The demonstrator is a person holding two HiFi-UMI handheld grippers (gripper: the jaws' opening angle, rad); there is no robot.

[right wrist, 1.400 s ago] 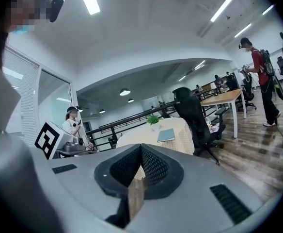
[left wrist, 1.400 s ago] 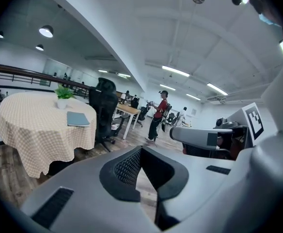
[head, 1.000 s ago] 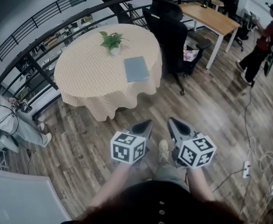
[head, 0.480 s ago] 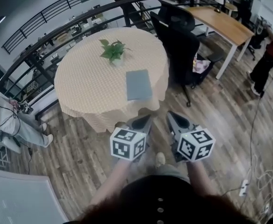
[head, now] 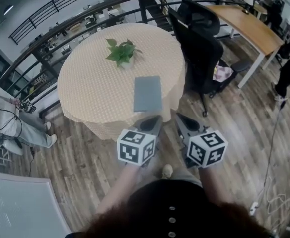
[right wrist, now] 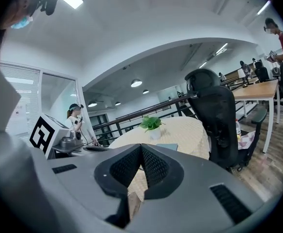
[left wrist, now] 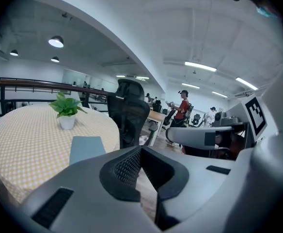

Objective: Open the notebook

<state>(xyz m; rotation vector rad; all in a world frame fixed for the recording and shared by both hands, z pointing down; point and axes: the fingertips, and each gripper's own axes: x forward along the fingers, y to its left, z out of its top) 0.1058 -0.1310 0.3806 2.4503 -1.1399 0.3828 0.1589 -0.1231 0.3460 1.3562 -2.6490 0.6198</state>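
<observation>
A closed grey-blue notebook (head: 147,94) lies flat near the front edge of a round table (head: 90,83) covered with a yellow checked cloth. My left gripper (head: 156,118) is shut and holds nothing, its tips just short of the table edge below the notebook. My right gripper (head: 178,116) is beside it, also shut with nothing held. From the left gripper view the notebook (left wrist: 86,148) lies ahead and to the left of the meeting jaws of the left gripper (left wrist: 140,149). The right gripper view shows the notebook (right wrist: 166,146) just past the tips of the right gripper (right wrist: 141,147).
A small potted plant (head: 121,52) stands on the table behind the notebook. A black office chair (head: 202,53) is close on the table's right, with a wooden desk (head: 249,26) beyond. A dark railing (head: 60,31) curves behind the table. A person (head: 8,128) sits at left.
Both grippers have moved forward together towards the table. The table and notebook now show nearer, and the gripper tips reach the table's front edge. Both pairs of jaws stay shut.
</observation>
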